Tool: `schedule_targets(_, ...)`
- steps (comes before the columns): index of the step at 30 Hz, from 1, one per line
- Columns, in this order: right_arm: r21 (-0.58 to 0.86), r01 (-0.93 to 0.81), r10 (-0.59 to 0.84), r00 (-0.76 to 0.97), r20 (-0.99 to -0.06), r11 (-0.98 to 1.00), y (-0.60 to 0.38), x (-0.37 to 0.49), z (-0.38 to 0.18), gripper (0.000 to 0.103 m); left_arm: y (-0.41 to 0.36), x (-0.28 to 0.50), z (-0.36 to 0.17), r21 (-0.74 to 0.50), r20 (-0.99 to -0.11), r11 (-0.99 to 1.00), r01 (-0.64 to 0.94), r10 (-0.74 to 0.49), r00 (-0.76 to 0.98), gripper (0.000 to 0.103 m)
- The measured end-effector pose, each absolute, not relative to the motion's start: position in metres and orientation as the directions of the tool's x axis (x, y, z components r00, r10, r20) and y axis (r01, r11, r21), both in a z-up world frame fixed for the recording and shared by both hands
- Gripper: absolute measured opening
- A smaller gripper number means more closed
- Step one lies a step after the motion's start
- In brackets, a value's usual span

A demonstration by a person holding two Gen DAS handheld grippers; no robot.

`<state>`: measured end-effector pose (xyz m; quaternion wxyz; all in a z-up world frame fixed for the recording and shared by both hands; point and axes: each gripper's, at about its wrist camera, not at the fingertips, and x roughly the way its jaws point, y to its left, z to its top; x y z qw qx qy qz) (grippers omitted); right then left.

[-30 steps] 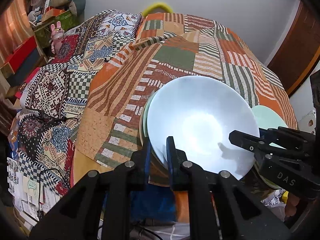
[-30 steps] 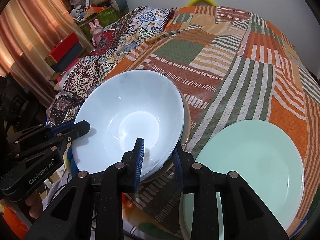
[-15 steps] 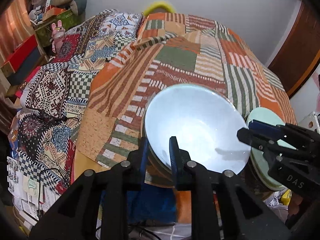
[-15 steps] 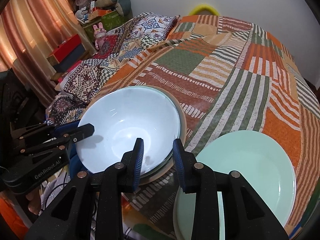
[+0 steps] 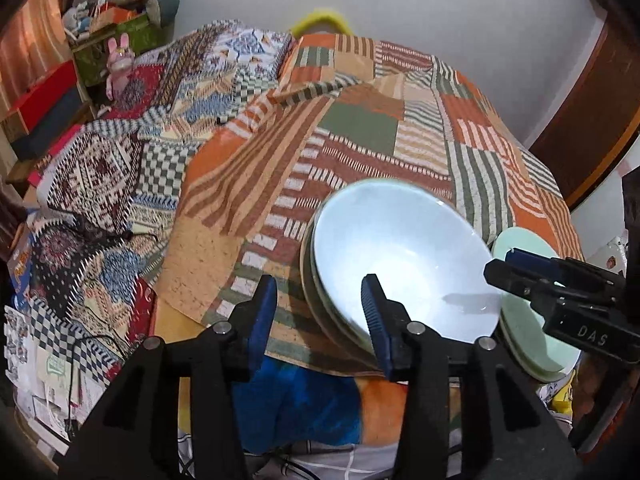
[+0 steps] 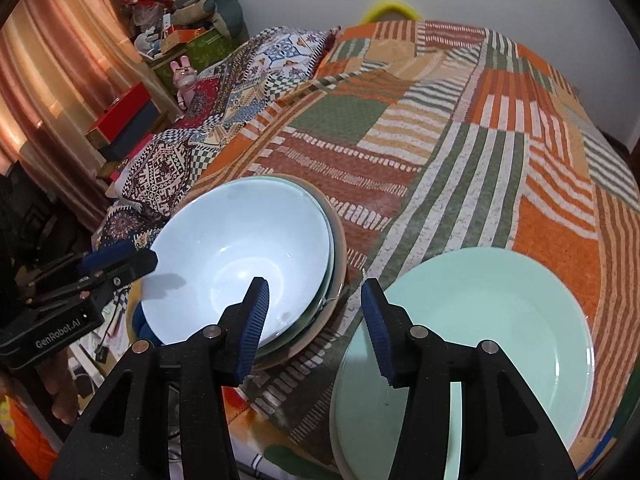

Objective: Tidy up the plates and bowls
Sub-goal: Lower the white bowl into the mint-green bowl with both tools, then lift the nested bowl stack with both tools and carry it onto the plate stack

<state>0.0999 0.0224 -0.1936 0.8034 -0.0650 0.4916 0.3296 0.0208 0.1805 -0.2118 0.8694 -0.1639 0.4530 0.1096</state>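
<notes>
A pale blue-white bowl [image 5: 400, 256] [image 6: 240, 264] rests nested on top of a stack of bowls on the patchwork bedspread [image 5: 360, 128]. My left gripper [image 5: 320, 316] straddles the stack's near left rim. Its jaws are opening and neither pad presses the rim. My right gripper [image 6: 316, 316] straddles the near right rim the same way, its jaws opening and off the bowl. Each gripper shows in the other's view, the left gripper [image 6: 120, 260] and the right gripper [image 5: 520, 268]. A mint green plate [image 6: 480, 320] [image 5: 532, 332] lies to the right of the stack.
The bed's near edge drops off just below the bowls, over blue and orange fabric [image 5: 304, 400]. A second patterned quilt [image 5: 120, 168] covers the left side. Shelves with boxes and a pink rabbit toy [image 5: 120, 60] stand far left, a brown door [image 5: 592, 100] at right.
Both grippers were shut on the raised bowl's rim. The bowl has come down into the stack, and both pairs of jaws have spread off it.
</notes>
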Motion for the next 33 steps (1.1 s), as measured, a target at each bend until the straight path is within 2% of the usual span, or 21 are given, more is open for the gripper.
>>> schedule_targets(14,0.248,-0.593,0.461,0.238,-0.855,0.766,0.037,0.107,-0.212,0.044,0.185,0.037,-0.237,-0.262,-0.839,0.917,-0.3,-0.063,0.54,0.046)
schedule_targets(18,0.235,-0.593,0.449,0.242,-0.86,0.77,0.039,0.109,-0.218,0.044,0.186,0.042,-0.242,-0.269,-0.84,0.916,-0.296,-0.073,0.538,0.046)
schedule_targets(21,0.234,-0.593,0.445,0.238,-0.863,0.771,0.041,0.11,-0.221,0.04,0.186,0.045,-0.247,-0.272,-0.844,0.916,-0.295,-0.08,0.531,0.044)
schedule_targets(33,0.215,-0.59,0.422,0.238,-0.875,0.778,0.045,0.112,-0.222,0.039,0.182,0.046,-0.246,-0.257,-0.85,0.922,-0.291,-0.073,0.522,0.041)
